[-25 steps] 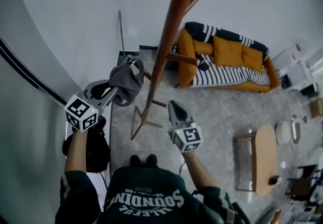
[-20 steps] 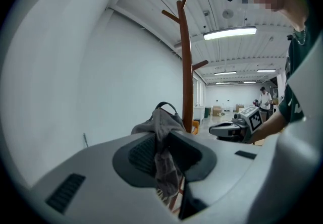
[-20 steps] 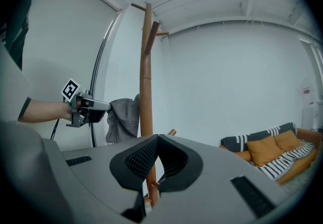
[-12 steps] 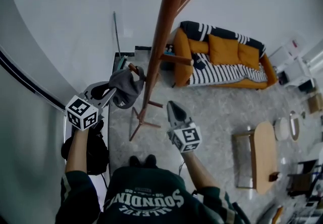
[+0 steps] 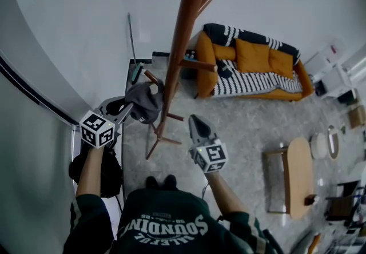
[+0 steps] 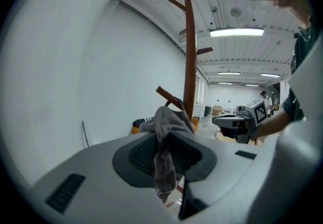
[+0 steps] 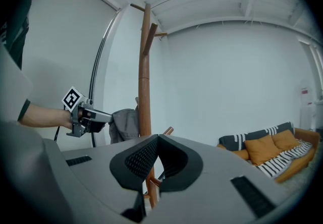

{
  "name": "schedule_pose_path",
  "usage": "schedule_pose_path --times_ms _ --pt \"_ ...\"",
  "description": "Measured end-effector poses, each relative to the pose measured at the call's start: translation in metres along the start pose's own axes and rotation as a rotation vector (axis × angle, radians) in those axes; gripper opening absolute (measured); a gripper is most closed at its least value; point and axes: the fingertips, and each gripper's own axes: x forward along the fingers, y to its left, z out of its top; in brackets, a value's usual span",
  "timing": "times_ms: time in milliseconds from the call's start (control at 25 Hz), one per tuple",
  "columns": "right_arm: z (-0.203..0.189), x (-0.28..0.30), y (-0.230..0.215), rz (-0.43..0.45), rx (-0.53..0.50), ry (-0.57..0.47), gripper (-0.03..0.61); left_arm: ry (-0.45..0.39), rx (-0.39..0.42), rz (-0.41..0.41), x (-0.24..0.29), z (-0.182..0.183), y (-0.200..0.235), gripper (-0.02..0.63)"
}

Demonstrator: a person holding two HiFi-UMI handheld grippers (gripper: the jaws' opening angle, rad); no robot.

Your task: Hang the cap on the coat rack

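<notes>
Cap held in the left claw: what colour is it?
The cap is plain grey; the left gripper view shows it best.

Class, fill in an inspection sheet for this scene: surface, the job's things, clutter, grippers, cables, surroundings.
Surface: speckled grey floor.
Job's things: grey cap against a low peg of the wooden coat rack; whether it is hooked cannot be told.
Clutter: dark bag on the floor at the person's left side.
Grippers: left gripper shut on the cap; right gripper shut, empty, held back from the rack.
Cables: thin dark lead near the left gripper.
Surroundings: white wall, orange sofa, wooden table.
</notes>
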Motion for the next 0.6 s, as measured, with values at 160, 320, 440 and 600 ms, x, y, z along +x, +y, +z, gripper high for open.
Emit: schedule_pose_path --times_ms 160,320,440,600 --pt "-0.003 0.0 0.001 0.007 0.008 0.004 0.0 0.019 -0.037 0.047 0.003 -0.014 0.008 0.075" --pt "-0.002 -0.003 0.003 0.002 0.025 -0.017 0.0 0.043 -0.054 0.082 0.003 -0.026 0.008 0.075" --pt "0.001 -0.006 0.007 0.016 0.005 -0.002 0.0 0.042 -0.067 0.108 0.001 -0.033 0.008 0.095" --pt "0.002 -0.004 0.007 0.01 0.009 -0.015 0.0 0.035 -0.09 0.118 -0.002 -0.04 0.008 0.112"
